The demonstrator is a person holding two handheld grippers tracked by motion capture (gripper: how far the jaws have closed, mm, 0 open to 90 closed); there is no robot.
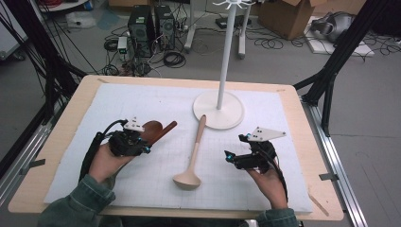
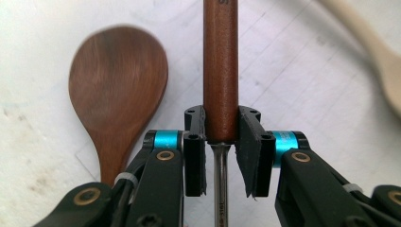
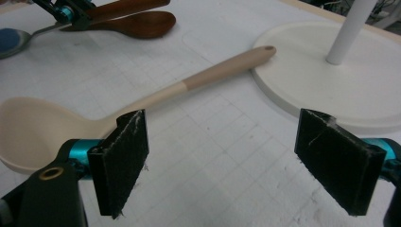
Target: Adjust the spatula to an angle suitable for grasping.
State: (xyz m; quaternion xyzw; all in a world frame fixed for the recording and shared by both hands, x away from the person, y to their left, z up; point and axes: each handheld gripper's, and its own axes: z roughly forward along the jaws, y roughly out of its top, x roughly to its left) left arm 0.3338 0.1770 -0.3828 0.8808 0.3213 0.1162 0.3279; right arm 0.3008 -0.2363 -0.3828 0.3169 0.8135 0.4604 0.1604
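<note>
Here, high view: the left gripper (image 1: 147, 142) is seen at the left of the white mat (image 1: 142, 99), pinching a wood-handled metal spoon (image 1: 169, 126), whose handle points up and right towards the white stand (image 1: 208, 118).
Neighbours: a dark wooden spoon (image 1: 152, 128) is seen just beside the held one; a beige ladle (image 1: 194, 151) lies mid-mat, its handle tip at the stand's base.
Right gripper (image 1: 234, 158): held low at the right of the mat, with nothing in it.
Left gripper view, grip: the jaws are pressed onto the lower end of the brown handle (image 2: 220, 71), just above the thin steel shaft (image 2: 220, 179).
Handling, judged: the spoon is taken to be stiff, light and sturdy. The varnished round handle may twist or slip between flat pads, so a hold on the wood near the shaft looks sound.
Shown here alone: the exact pinch point, and the gap between the held spoon and the wooden one.
Right gripper view, jaws: spread wide over bare mat, with the ladle's handle lying beyond them.
Shown here alone: the held spoon's grey metal bowl (image 3: 12, 42), trailing behind the left gripper.
</note>
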